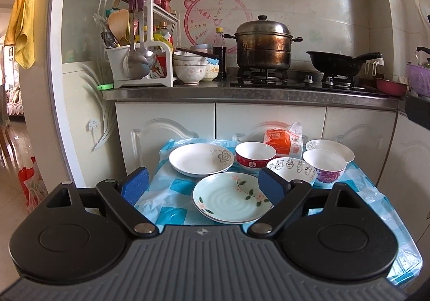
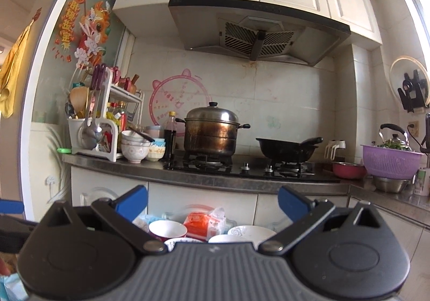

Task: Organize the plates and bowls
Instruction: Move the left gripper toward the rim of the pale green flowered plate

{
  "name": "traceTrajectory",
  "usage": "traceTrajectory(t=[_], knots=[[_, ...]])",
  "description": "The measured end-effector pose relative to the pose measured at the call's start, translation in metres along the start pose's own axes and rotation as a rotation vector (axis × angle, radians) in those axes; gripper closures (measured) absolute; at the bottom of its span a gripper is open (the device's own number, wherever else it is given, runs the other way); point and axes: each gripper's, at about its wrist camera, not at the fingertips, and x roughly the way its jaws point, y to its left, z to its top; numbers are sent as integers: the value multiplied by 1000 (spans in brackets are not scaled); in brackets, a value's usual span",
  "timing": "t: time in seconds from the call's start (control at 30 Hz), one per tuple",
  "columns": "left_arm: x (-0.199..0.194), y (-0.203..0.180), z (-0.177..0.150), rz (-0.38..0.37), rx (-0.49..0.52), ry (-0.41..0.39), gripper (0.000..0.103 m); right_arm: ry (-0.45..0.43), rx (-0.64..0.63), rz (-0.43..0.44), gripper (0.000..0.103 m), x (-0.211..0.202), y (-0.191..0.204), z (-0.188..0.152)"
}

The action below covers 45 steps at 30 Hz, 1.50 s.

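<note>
On a small table with a blue checked cover [image 1: 166, 204] lie a pale green flowered plate [image 1: 231, 197], a white plate [image 1: 200, 158], a red bowl [image 1: 255, 156], a cartoon bowl [image 1: 293, 169], a purple-flowered bowl [image 1: 325, 166] and a white dish [image 1: 333, 149]. My left gripper [image 1: 205, 184] hovers open above the near edge, its blue pads either side of the green plate, holding nothing. My right gripper [image 2: 212, 200] is open and held higher, pointing at the stove; below it show the red bowl [image 2: 168, 229] and white dish [image 2: 250, 231].
An orange packet [image 1: 282, 138] lies behind the bowls. The counter [image 1: 242, 93] carries stacked bowls [image 1: 189, 66], a utensil rack [image 1: 139, 59], a steamer pot [image 1: 263, 46], a black wok [image 1: 338, 60] and a purple colander [image 2: 389, 161]. White cabinet doors stand behind the table.
</note>
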Motion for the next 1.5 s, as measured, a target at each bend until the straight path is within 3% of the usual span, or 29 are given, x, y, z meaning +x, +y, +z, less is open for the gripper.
traceTrajectory(t=[0.3, 0.7, 0.9, 1.13, 1.4, 1.5], knots=[[21, 10, -6, 67, 27, 44, 0, 94, 37, 73, 1, 26, 1, -20], [71, 43, -28, 146, -13, 149, 0, 134, -4, 210, 1, 63, 33, -48], [96, 47, -40, 139, -22, 184, 0, 212, -10, 246, 1, 88, 37, -66], [116, 49, -45, 87, -32, 169, 0, 271, 15, 263, 1, 106, 30, -81], [140, 44, -49, 3, -48, 196, 0, 352, 108, 296, 1, 134, 20, -92], [151, 41, -49, -2, -52, 206, 5, 385, 158, 320, 1, 146, 18, -100]])
